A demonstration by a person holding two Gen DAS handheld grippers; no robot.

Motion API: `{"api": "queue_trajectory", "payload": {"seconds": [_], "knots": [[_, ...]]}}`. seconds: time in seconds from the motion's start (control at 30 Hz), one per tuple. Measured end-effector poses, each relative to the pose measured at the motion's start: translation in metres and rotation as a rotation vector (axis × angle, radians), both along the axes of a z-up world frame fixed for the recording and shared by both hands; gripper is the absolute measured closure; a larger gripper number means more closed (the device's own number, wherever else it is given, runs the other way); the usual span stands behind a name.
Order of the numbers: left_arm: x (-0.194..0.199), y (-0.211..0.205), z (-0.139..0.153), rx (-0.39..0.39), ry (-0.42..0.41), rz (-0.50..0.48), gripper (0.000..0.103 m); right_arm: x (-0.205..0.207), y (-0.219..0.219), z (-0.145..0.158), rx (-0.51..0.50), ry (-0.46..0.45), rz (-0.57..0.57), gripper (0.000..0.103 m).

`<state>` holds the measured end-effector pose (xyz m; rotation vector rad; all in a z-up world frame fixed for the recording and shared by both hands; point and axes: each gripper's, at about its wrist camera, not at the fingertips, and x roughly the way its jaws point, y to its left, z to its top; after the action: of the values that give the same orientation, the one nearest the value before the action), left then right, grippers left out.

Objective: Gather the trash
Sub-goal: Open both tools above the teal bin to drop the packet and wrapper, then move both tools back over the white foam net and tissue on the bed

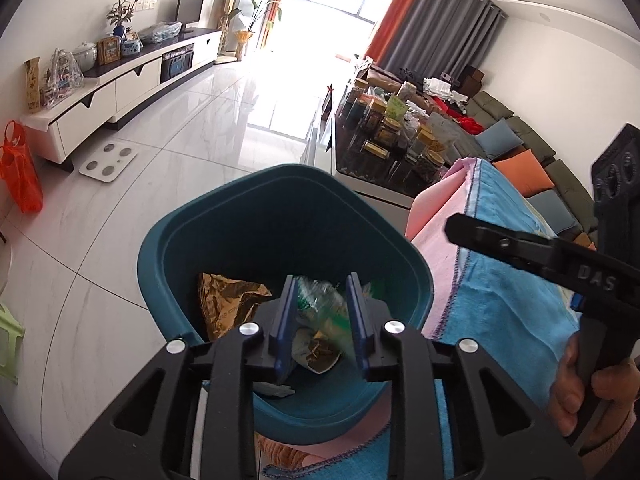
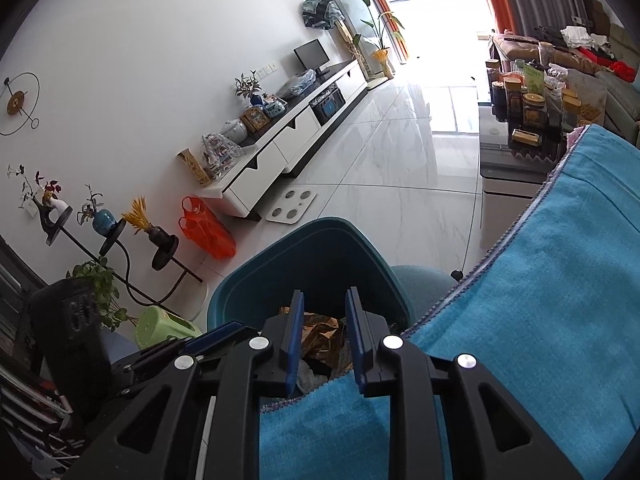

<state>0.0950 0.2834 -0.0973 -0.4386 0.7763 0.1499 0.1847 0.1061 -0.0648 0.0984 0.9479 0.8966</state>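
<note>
- I have both grippers over the teal bin [image 1: 256,216], which stands on the white tiled floor just beside the table draped in blue cloth [image 1: 508,280].
- Inside the bin I see a crumpled brown printed wrapper [image 1: 228,300], a clear plastic wrapper with green print [image 1: 320,304] and paler scraps lower down.
- My left gripper [image 1: 322,320] has its jaws a little apart; the green-printed plastic shows in the gap, blurred, and I cannot tell whether the pads touch it.
- My right gripper [image 2: 323,336] also has its jaws slightly apart, with nothing between them; the brown wrapper lies in the bin beyond.
- In the left view, a hand [image 1: 580,392] holds the right gripper's handle, which bears raised letters "DAS".
- Jars with yellow lids [image 1: 400,136] crowd the dark coffee table; I cannot read their labels.
- An orange plastic bag [image 2: 206,232] sits on the floor by the white TV cabinet [image 2: 280,148].
</note>
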Motion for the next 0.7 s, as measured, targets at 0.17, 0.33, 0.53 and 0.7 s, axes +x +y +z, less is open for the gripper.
{"api": "queue_trajectory", "payload": {"seconds": [0.17,0.33,0.53,0.7], "knots": [[-0.003,-0.001,-0.002,-0.002,-0.019,-0.009,0.071,-0.005,-0.017,0.010,0.026,-0.013,-0.007,0.076],[-0.015,-0.013,0.017,0.041,-0.079,-0.029,0.064,-0.019,-0.044,0.027,0.056,-0.067,-0.010,0.072],[-0.034,-0.048,0.052,0.041,-0.197,-0.139,0.046,-0.038,-0.096,0.043,0.071,-0.140,-0.049,0.063],[-0.040,-0.100,0.072,0.061,-0.264,-0.280,0.041,-0.052,-0.152,0.051,0.077,-0.184,-0.123,0.059]]}}
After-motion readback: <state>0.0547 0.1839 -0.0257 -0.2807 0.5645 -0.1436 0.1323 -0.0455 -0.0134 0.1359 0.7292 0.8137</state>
